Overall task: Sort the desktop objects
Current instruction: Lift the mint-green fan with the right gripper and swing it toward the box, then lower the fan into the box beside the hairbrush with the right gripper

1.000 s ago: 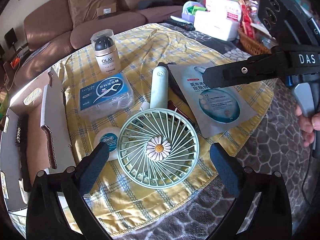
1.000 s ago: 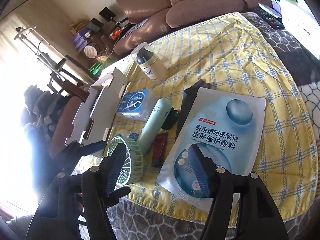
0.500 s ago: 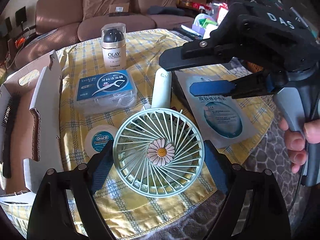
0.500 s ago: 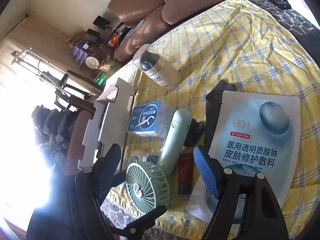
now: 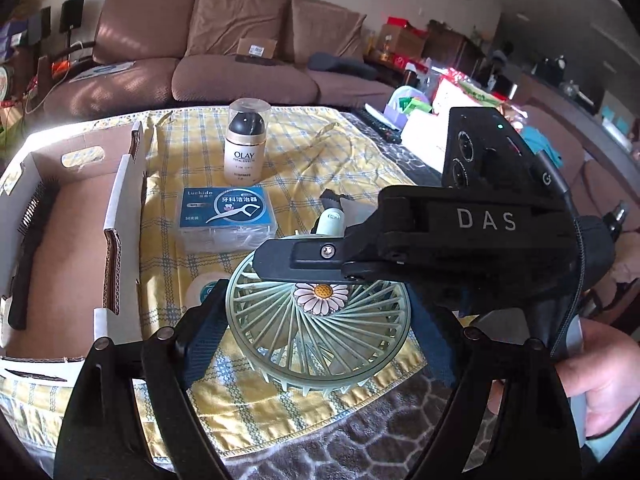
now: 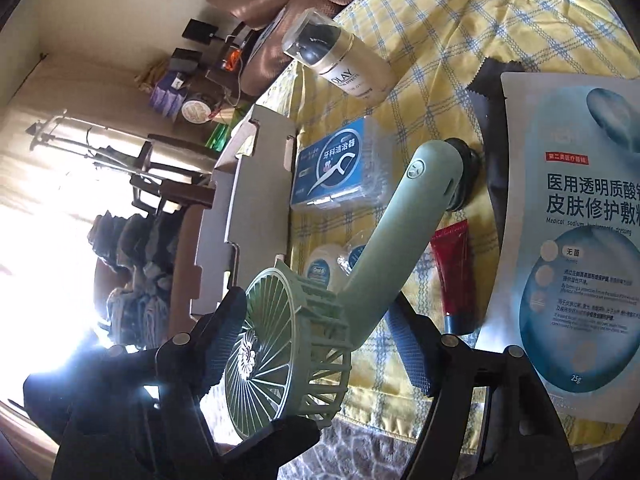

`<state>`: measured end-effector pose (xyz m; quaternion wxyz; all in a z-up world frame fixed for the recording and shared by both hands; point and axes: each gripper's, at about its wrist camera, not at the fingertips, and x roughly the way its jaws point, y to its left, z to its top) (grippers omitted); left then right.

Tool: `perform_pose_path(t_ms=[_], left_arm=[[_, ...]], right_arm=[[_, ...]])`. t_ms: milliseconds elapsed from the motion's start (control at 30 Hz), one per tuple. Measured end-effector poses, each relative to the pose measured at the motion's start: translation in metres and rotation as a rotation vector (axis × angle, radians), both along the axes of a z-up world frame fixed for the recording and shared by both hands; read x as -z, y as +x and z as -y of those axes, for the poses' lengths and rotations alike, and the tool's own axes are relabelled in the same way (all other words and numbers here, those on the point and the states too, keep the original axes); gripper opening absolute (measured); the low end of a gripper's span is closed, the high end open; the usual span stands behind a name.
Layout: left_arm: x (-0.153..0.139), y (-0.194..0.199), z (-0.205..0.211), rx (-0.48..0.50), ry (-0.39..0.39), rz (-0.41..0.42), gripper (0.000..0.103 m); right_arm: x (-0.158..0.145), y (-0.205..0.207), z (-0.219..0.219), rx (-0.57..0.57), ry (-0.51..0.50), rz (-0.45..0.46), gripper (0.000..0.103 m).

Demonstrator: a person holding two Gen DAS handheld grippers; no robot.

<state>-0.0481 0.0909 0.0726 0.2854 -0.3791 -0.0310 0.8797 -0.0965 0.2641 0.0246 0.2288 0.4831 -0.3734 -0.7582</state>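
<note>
- Fan (image 5: pixel 312 336): it sits at the near edge of the cloth (image 5: pixel 192 152), beside the open box (image 5: pixel 124 208), with its head tipped up and its handle (image 6: pixel 400 232) pointing away.
- Left claw (image 5: pixel 318 312): its jaws have just closed in and stand wide, and the pads press on opposite sides of the head's rim. You hold the fan here.
- Right claw (image 6: pixel 314 312): its jaws have just been closing, with the head and neck between them. One pad lies by the grille and the other stands clear of the neck, so there is no grip.
- Handling: judge the fan light, rigid and hollow. The thin grille ribs probably flex or snap under pressure.
- Hold: squeeze the rim gently, or take the solid handle. The smooth plastic may slip.
</note>
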Motion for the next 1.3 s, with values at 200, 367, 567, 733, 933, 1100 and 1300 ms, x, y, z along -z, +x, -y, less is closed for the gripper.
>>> perform_pose_path(t_ms=[200,367,567,733,933,1100,1300], left_arm=[[-0.034,0.008,0.012,-0.017,0.046,-0.036,0.083],[-0.070,-0.001,0.043,-0.065,0.087,-0.045,0.084],[-0.077,-0.038,0.109,-0.153,0.094,0.001,0.084],[-0.046,-0.082,0.160,-0.236,0.077,0.108,0.084],[-0.003,-0.124,0.190,-0.293,0.062,0.254,0.083],[0.011,-0.127,0.199,-0.294,0.075,0.289,0.083],[0.001,-0.104,0.215,-0.284,0.136,0.280,0.085]], right_arm=[[-0.047,0.006,0.014,-0.032,0.071,-0.115,0.070],[-0.095,-0.011,0.046,-0.088,0.105,-0.186,0.070],[-0.115,-0.063,0.117,-0.198,0.137,-0.188,0.067],[-0.087,-0.117,0.187,-0.273,0.185,-0.117,0.066],[-0.032,-0.163,0.227,-0.303,0.231,0.010,0.065],[-0.014,-0.180,0.242,-0.368,0.281,0.048,0.065],[-0.010,-0.177,0.249,-0.410,0.380,0.047,0.065]])
